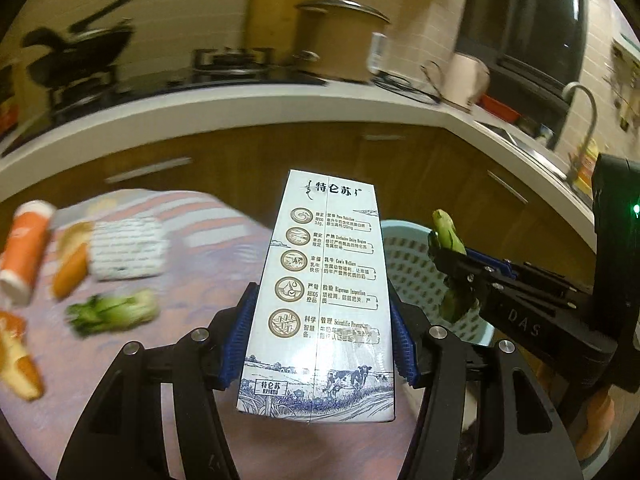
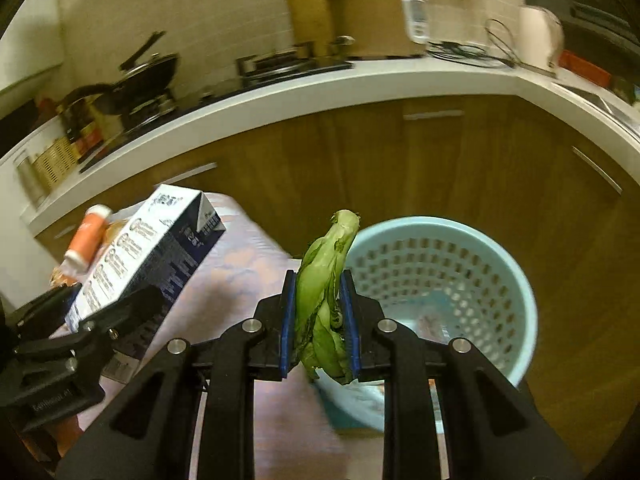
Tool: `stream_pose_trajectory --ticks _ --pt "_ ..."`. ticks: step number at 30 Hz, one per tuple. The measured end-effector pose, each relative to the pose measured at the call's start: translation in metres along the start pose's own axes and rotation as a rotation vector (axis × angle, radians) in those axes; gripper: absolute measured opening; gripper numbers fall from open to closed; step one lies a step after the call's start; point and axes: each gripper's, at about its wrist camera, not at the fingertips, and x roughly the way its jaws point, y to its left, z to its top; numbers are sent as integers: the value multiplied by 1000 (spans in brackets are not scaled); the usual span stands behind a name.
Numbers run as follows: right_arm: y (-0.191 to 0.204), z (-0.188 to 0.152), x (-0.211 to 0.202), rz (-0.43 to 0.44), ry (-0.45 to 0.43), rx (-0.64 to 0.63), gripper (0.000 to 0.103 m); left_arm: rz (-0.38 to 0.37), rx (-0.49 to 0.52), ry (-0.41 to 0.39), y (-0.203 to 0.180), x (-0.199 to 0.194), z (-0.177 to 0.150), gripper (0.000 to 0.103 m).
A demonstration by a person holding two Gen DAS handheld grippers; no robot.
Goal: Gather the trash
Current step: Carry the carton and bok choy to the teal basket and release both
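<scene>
My left gripper is shut on a white and blue milk carton, held above the table; the carton also shows in the right wrist view. My right gripper is shut on a green vegetable scrap at the near rim of a light blue perforated trash basket. The right gripper with its scrap also shows in the left wrist view, over the basket.
On the table's cloth lie an orange bottle, a bok choy piece, a white printed wrapper and orange peels. Behind stands a white counter with stove, pan, pot and wooden cabinets below.
</scene>
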Motion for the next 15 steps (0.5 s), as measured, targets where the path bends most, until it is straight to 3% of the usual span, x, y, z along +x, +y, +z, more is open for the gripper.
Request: stream_pose_trajectory --ticks 7,15 --pt "-47 -1 17 -72 40 73 19 -41 50 55 -33 50 7 57" --pt "-79 -14 44 -103 121 148 19 -76 38 121 -41 85 4 57"
